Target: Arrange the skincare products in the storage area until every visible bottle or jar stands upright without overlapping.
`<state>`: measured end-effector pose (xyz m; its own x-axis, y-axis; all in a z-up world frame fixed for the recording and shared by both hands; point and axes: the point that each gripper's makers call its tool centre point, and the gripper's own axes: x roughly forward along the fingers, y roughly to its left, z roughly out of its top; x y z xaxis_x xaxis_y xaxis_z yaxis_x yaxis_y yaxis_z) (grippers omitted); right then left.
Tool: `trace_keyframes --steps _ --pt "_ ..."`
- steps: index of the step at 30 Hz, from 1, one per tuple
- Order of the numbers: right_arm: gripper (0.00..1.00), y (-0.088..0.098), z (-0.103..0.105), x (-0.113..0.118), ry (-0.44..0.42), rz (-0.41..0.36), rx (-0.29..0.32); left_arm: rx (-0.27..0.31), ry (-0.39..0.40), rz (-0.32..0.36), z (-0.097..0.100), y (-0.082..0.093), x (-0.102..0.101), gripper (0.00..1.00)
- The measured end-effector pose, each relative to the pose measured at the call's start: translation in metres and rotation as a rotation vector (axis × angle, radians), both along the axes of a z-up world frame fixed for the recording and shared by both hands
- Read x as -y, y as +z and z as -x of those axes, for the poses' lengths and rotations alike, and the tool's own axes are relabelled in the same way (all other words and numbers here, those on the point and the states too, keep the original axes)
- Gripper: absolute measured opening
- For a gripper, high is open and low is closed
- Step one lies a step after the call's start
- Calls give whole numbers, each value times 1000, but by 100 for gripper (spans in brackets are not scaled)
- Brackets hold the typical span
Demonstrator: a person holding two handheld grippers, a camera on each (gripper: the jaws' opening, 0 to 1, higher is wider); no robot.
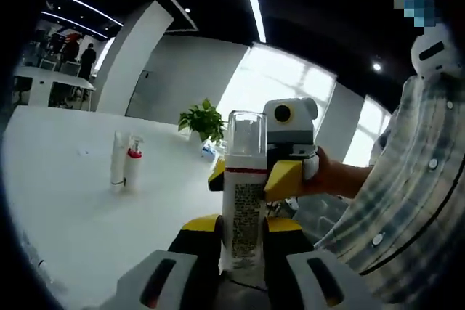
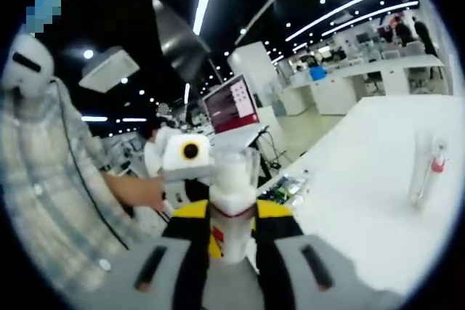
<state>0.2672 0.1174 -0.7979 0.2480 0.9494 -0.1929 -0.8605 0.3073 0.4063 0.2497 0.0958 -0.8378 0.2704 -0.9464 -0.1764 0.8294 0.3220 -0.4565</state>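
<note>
A tall white bottle [image 1: 243,208] with a clear cap and a red band is held upright in the air above the white table [image 1: 80,215]. My left gripper [image 1: 242,229] is shut on its lower body. My right gripper [image 1: 251,178] comes in from the right and is shut on the bottle just below the red band. In the right gripper view the same bottle [image 2: 232,183] stands between my right gripper's [image 2: 232,214] yellow-tipped jaws. A white tube [image 1: 117,159] and a small bottle with a red collar [image 1: 134,165] stand upright side by side on the table, farther off to the left.
A potted green plant [image 1: 203,121] stands at the table's far edge. A person in a plaid shirt [image 1: 414,201] is close on the right. The tube [image 2: 420,165] and red-collared bottle [image 2: 436,170] stand on the table's right part. A red screen [image 2: 232,103] sits behind.
</note>
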Motion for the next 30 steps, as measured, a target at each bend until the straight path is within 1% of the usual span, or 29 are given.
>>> trace_keyframes --steps 1,2,3,4,5,6,7,8,9,11,12,13,14,15,17,18,19,20,21,22,23,24,25,26,28,29,30 --pt "20 -2 -3 1 -18 15 13 -6 23 -40 -3 -6 -1 22" --pt "20 -4 -7 3 -36 31 41 -10 30 -79 -3 -11 -3 23" --pt "20 -3 -9 3 -46 26 45 9 52 -157 -6 -23 -7 26" --pt "20 -3 -11 4 -53 24 49 32 70 -214 -8 -30 -11 31" --pt "20 -3 -14 6 -67 22 60 68 95 -272 -10 -37 -16 37" --pt "20 -4 -20 9 -87 29 67 77 104 -307 -9 -42 -20 39" --pt "20 -5 -23 12 -97 35 67 93 131 -354 -10 -49 -27 40" --pt "20 -8 -29 15 -116 45 75 103 148 -382 -11 -53 -33 40" --pt "21 -9 -33 17 -128 51 82 116 178 -431 -13 -60 -43 40" --pt "21 -12 -40 22 -145 61 93 133 217 -482 -16 -67 -56 42" --pt "21 -15 -46 24 -155 68 100 150 275 -525 -21 -72 -69 44" --pt "21 -16 -49 26 -165 71 107 179 291 -561 -24 -78 -78 49" --pt "21 -18 -53 28 -169 76 112 183 297 -573 -24 -80 -81 55" --pt "21 -19 -56 29 -173 79 121 178 329 -612 -26 -86 -93 58" --pt "21 -22 -66 33 -192 96 153 211 350 -670 -29 -91 -107 59" --pt "21 -23 -69 34 -196 101 159 231 364 -712 -30 -94 -116 59" --pt "21 -25 -72 35 -198 103 163 240 377 -741 -32 -97 -123 60" --pt "21 -27 -78 36 -204 109 166 245 398 -766 -34 -101 -130 61" --pt "21 -30 -86 38 -218 116 174 259 402 -789 -35 -104 -134 62" --pt "21 -31 -88 39 -218 116 174 274 408 -809 -36 -107 -137 63" --pt "21 -34 -95 40 -224 122 173 295 426 -816 -37 -110 -140 62" --pt "21 -37 -101 42 -236 130 178 310 416 -819 -34 -115 -140 61" --pt "21 -40 -108 45 -246 139 179 309 424 -808 -32 -116 -140 58" --pt "21 -43 -114 46 -255 146 177 291 476 -764 -33 -117 -141 56" --pt "21 -50 -129 53 -285 169 185 258 504 -732 -30 -123 -140 56" --pt "21 -52 -137 56 -300 175 190 247 510 -743 -29 -128 -140 56" --pt "21 -54 -142 58 -309 177 191 256 484 -820 -27 -137 -144 55"
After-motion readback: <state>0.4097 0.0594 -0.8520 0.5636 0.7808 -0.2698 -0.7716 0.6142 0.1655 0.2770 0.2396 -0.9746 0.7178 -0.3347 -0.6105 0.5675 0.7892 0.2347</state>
